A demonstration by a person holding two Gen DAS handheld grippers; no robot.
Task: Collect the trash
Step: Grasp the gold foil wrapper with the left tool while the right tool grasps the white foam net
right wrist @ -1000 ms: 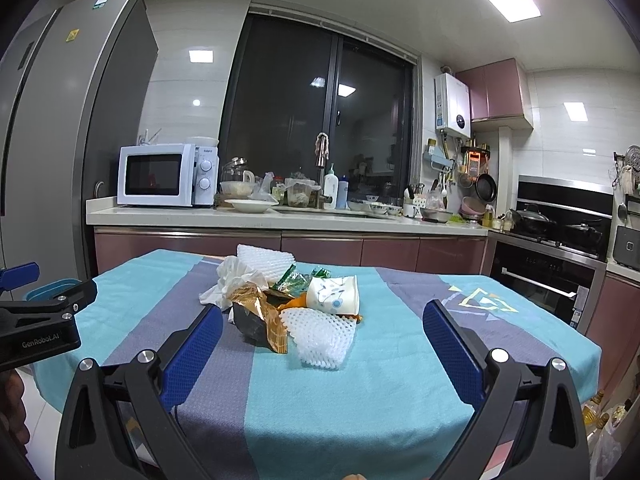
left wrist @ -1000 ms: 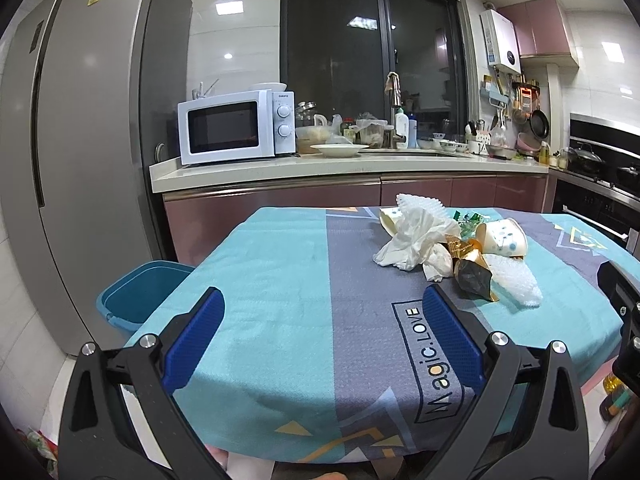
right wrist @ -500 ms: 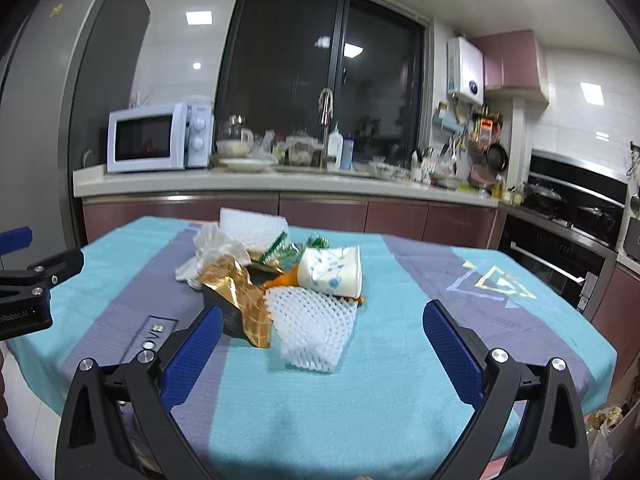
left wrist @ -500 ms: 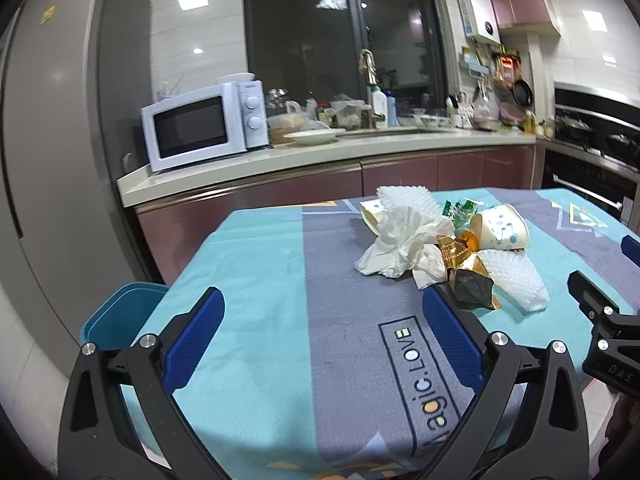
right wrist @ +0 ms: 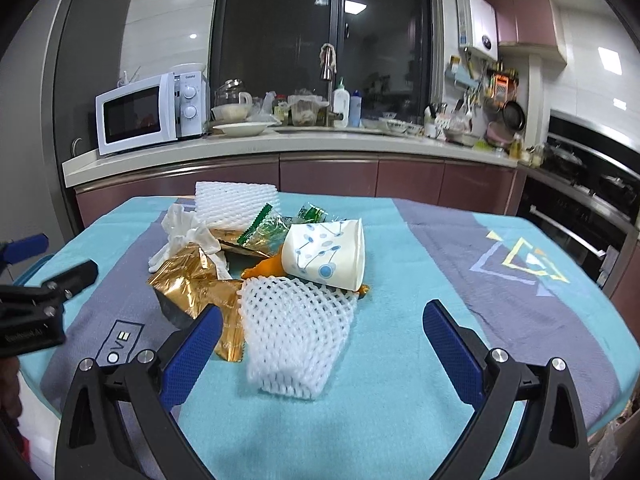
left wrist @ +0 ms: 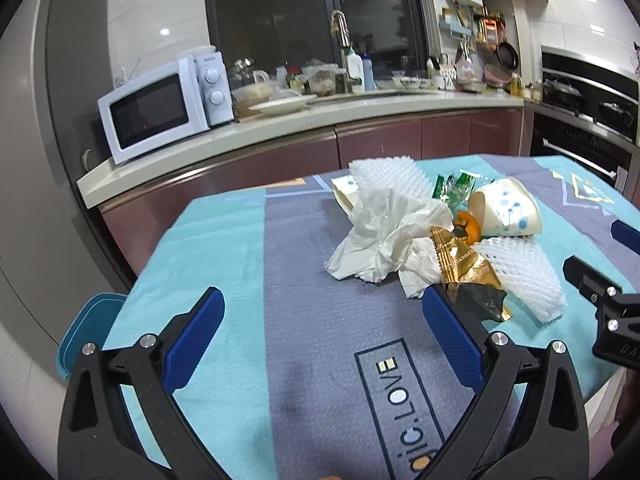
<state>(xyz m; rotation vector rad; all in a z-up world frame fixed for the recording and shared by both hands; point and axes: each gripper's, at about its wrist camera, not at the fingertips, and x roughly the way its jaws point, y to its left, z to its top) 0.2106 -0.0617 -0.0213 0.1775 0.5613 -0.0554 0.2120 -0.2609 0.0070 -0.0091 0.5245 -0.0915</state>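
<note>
- Foam net (right wrist: 294,332) lying nearest, front of the trash pile mid-table, just ahead of the right gripper (right wrist: 320,336) and between its spread, empty jaws
- Long axis running roughly toward the camera, near end facing the right gripper
- Left gripper (left wrist: 320,332) also spread, empty, aimed at bare cloth (left wrist: 280,320); pile ahead-right
- Right nearer, likely first to grasp

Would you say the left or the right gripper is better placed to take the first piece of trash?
Probably right: the right gripper is open with the foam net between its fingers; the left gripper faces bare cloth.
</note>
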